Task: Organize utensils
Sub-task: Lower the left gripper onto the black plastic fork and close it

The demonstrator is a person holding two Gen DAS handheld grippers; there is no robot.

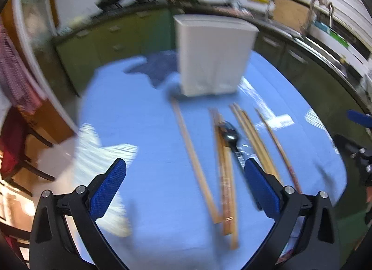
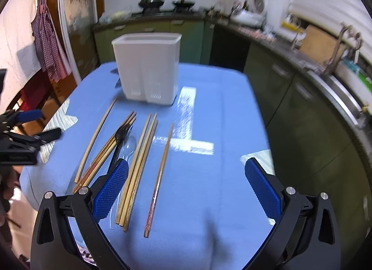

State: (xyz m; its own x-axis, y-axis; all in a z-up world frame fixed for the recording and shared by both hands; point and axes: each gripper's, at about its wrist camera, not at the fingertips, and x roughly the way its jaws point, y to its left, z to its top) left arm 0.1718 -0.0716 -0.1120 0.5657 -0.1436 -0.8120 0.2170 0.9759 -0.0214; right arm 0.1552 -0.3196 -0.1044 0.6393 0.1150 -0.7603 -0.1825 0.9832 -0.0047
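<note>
Several wooden chopsticks (image 2: 139, 160) lie lengthwise on the blue tablecloth (image 2: 220, 130), with a black fork (image 2: 119, 137) and a clear plastic spoon (image 2: 129, 148) among them. One chopstick (image 2: 160, 177) lies apart on the right. A white utensil holder (image 2: 147, 67) stands upright behind them. In the left wrist view the chopsticks (image 1: 224, 172), a dark utensil (image 1: 230, 135) and the holder (image 1: 214, 56) appear blurred. My left gripper (image 1: 184, 186) is open above the near chopstick ends. My right gripper (image 2: 186, 188) is open over the cloth, holding nothing.
The table (image 2: 251, 112) drops off on the right toward green kitchen cabinets (image 2: 302, 116) and a sink (image 2: 348, 88). A checked apron (image 2: 50, 44) hangs at the left by a doorway. Chairs (image 1: 16, 153) stand left of the table. The left gripper's body (image 2: 21, 137) shows at the left edge.
</note>
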